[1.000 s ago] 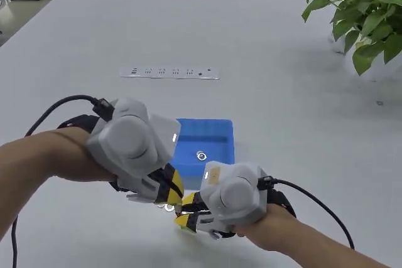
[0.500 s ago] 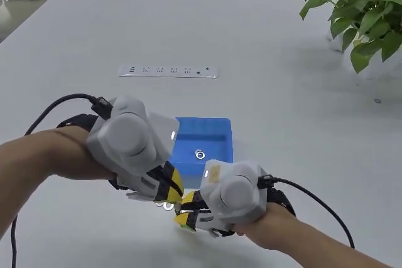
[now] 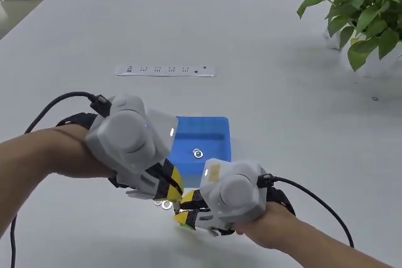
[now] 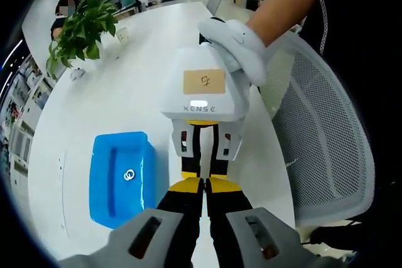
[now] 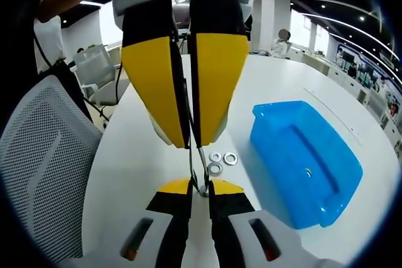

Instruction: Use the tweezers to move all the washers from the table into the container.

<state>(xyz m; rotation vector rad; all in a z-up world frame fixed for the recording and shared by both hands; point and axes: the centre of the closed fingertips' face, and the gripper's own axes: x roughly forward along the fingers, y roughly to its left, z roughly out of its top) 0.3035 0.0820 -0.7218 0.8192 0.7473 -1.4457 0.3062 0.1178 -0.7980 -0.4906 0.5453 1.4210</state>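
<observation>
White surface point(image 3: 282, 92) carried the blue container point(image 5: 271, 142), one washer point(image 5: 308, 171) inside. Left tongs point(image 5: 190, 141) were clamped on the tweezers point(image 5: 194, 169). Right tongs point(image 5: 200, 187) were closed, tip-to-tip with them. Three washers point(image 5: 215, 169) lay just beside the tweezers' tip, near the container.

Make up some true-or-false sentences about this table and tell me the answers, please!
1. The blue box has one washer inside. True.
2. Three loose washers lie on the table next to the box. True.
3. The plant stands on the near left of the table. False: in the head view it is at the far right.
4. The left gripper and the right gripper are far apart. False: their tips nearly meet, with thin tweezers running between them.
</observation>
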